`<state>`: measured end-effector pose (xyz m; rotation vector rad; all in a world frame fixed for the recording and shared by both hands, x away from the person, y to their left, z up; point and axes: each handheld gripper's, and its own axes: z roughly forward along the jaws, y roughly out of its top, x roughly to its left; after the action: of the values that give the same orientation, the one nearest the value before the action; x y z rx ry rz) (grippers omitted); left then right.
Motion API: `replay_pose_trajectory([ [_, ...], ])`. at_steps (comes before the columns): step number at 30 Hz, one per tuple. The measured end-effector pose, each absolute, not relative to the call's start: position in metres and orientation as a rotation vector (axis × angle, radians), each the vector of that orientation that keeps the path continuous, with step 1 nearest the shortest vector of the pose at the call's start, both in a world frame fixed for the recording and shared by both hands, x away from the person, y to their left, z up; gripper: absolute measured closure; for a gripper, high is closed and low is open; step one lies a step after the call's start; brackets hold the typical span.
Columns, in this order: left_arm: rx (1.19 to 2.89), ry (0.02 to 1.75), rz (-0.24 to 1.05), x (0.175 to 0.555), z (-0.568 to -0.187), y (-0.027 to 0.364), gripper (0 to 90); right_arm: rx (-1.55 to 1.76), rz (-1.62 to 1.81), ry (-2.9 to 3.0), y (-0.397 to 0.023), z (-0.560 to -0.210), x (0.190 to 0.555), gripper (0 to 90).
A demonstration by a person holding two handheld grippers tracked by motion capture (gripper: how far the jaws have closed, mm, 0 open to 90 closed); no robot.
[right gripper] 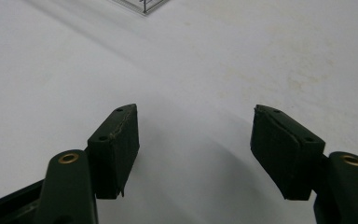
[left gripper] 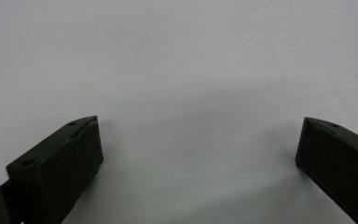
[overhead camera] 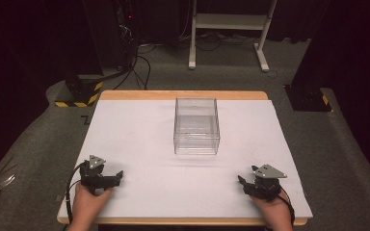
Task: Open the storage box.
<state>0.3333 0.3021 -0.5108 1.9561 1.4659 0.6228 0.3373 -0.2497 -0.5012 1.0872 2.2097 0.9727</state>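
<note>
A clear plastic box [overhead camera: 196,126] stands empty on the white table top [overhead camera: 139,130], a little beyond the middle. My left gripper [overhead camera: 118,176] rests near the front left edge, held by a hand, its tips pointing right toward the centre. In the left gripper view its jaws stand wide apart over bare white surface, gripper [left gripper: 200,123] open and empty. My right gripper [overhead camera: 241,181] sits near the front right edge, tips pointing left. In the right gripper view the gripper [right gripper: 195,109] is open with nothing between its pads, and a corner of the clear box [right gripper: 140,4] shows at the top.
The table has a wooden rim [overhead camera: 183,95] at the back. Beyond it on the carpet are a white desk frame [overhead camera: 229,29], black cables [overhead camera: 139,62] and a stand base with yellow-black tape [overhead camera: 77,94]. Dark curtains close the sides.
</note>
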Motion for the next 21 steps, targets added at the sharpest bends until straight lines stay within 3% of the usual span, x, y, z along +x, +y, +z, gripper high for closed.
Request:
replay_pose_trajectory([
  [21, 1.953, 1.469, 0.619, 0.3333, -0.5108, 0.3018, 0.5, 1.112, 1.013, 2.18, -0.2529, -0.4999, 0.3359, 35.6],
])
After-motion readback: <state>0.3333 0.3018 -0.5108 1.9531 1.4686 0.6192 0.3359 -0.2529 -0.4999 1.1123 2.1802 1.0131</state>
